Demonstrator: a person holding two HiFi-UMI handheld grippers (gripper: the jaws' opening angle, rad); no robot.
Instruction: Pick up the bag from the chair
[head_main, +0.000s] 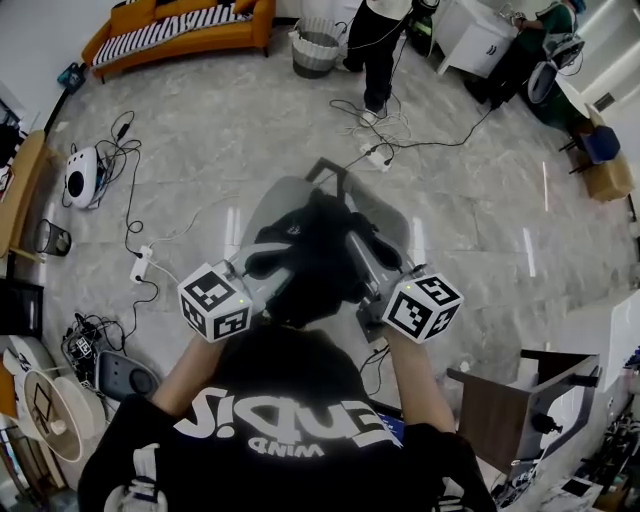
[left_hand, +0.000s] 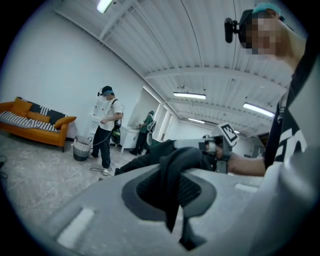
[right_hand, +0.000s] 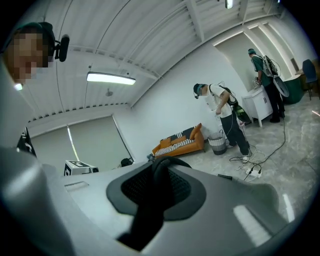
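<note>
Head view: black bag (head_main: 318, 250) hangs between the two grippers over the grey chair (head_main: 270, 205), directly ahead of the person. Left gripper (head_main: 262, 272) and right gripper (head_main: 372, 280) flank it, one on each side, probably to share the load and keep the bag level. Left gripper view: jaws clenched on a black strap (left_hand: 172, 172) that runs up out of the pads toward the bag body. Right gripper view: jaws likewise pinched on the other strap (right_hand: 156, 175). Whether the bag's underside is clear of the seat cannot be told from above.
</note>
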